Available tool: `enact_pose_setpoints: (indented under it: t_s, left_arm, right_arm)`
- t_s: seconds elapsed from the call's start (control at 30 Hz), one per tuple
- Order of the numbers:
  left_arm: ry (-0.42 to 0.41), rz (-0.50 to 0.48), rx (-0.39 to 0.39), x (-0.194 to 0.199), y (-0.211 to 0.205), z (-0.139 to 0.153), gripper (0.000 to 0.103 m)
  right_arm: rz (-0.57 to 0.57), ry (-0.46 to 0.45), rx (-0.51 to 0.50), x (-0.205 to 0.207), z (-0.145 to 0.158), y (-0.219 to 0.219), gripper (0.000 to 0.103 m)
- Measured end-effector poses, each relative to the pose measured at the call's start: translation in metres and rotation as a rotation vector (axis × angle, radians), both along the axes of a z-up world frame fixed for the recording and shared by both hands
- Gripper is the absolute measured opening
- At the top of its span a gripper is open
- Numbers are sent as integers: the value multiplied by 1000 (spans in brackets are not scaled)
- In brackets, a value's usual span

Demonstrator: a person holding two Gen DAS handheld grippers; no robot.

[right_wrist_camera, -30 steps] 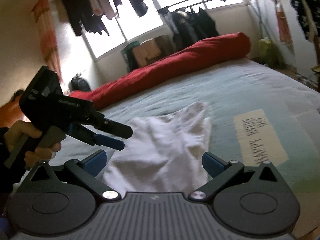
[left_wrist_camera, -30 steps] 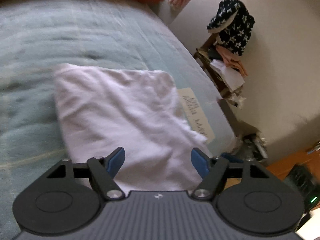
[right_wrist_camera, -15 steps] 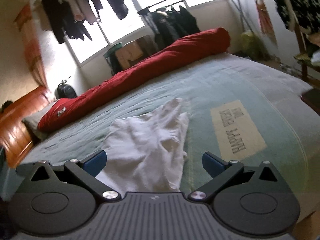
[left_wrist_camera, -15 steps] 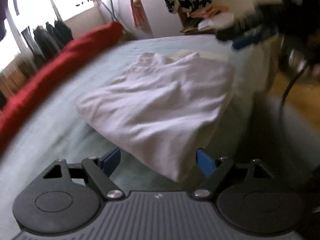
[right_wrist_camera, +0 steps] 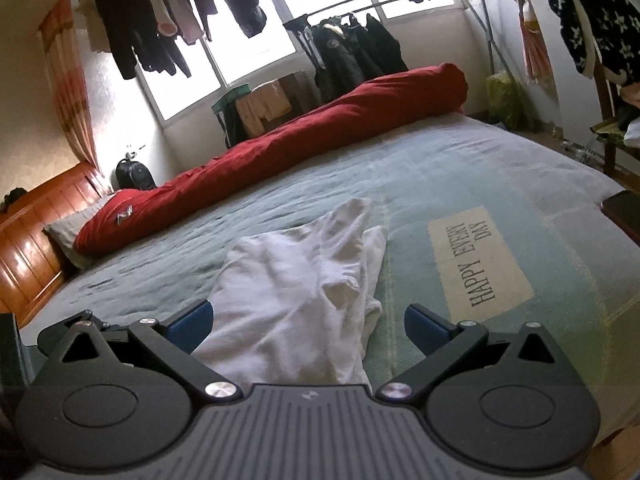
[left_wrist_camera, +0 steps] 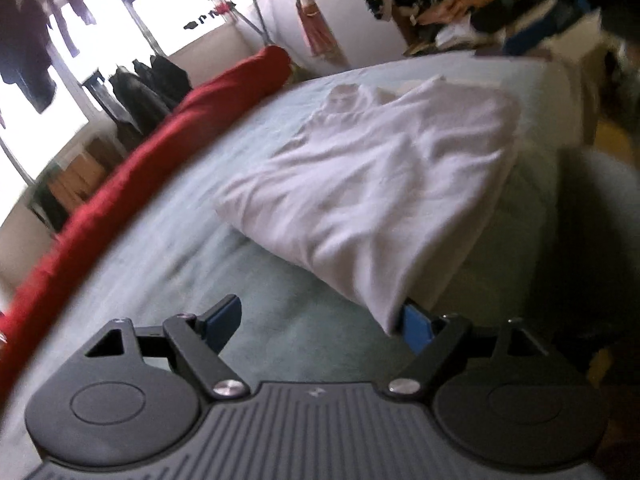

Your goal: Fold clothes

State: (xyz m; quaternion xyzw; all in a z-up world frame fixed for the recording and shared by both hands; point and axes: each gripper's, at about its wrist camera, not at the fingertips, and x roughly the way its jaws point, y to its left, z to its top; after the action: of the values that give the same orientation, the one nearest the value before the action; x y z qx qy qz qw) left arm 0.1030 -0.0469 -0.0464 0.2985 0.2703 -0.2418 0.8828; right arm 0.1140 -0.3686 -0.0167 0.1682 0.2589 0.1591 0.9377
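A white folded garment [left_wrist_camera: 372,184] lies on the pale green bedspread [left_wrist_camera: 208,280]. In the left wrist view my left gripper [left_wrist_camera: 320,316] is open and low over the bed. The garment's near corner hangs just by the right blue pad [left_wrist_camera: 416,326], and the pads do not press on it. In the right wrist view the same garment [right_wrist_camera: 296,292], a sleeve pointing away, reaches in between the fingers of my open right gripper [right_wrist_camera: 308,320]. A blurred dark shape with blue [left_wrist_camera: 528,36] at the far bed edge looks like the right gripper.
A long red rolled duvet [right_wrist_camera: 304,136] lies along the far side of the bed. A "HAPPY EVERY DAY" patch [right_wrist_camera: 478,262] sits right of the garment. A wooden headboard [right_wrist_camera: 36,236] stands left, a chair with clothes [right_wrist_camera: 608,92] right, and a phone [right_wrist_camera: 624,208] at the bed's edge.
The left gripper has rolled and swung round to the garment's corner, facing the window, and has left the right wrist view. Its jaws stand a little wider. The right gripper has hardly moved.
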Motion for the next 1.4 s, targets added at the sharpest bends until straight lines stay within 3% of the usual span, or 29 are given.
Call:
enact_pose_setpoints:
  t_s: [0.1, 0.3, 0.4, 0.47, 0.57, 0.7, 0.8, 0.9, 1.1, 1.2, 1.4]
  left_arm:
    - [124, -22, -131, 7, 20, 20, 84]
    - [175, 64, -432, 44, 52, 70, 83]
    - [248, 43, -576, 71, 44, 77, 83]
    - [289, 24, -594, 84, 28, 71, 83]
    - [362, 35, -555, 102, 3, 49, 83]
    - [429, 141, -463, 121, -14, 13, 83]
    - [416, 155, -466, 117, -13, 15, 83]
    - [437, 171, -498, 109, -7, 31, 83]
    - [552, 85, -667, 80, 1, 44, 87]
    - [594, 79, -683, 74, -3, 33, 87]
    - [712, 191, -700, 83, 1, -10, 87]
  right_arm:
    - [52, -26, -34, 4, 4, 9, 103]
    - [246, -88, -70, 18, 8, 37, 103]
    - [355, -85, -89, 31, -2, 53, 103]
    - [332, -46, -142, 36, -14, 57, 103]
    - [275, 21, -230, 43, -32, 60, 103]
    - [241, 67, -206, 38, -46, 46, 103]
    - [235, 74, -191, 35, -47, 43, 103]
    - [231, 78, -198, 35, -46, 45, 103]
    - [227, 78, -192, 36, -47, 46, 103]
    - [227, 77, -188, 37, -48, 46, 103]
    - [227, 75, -195, 31, -48, 44, 103]
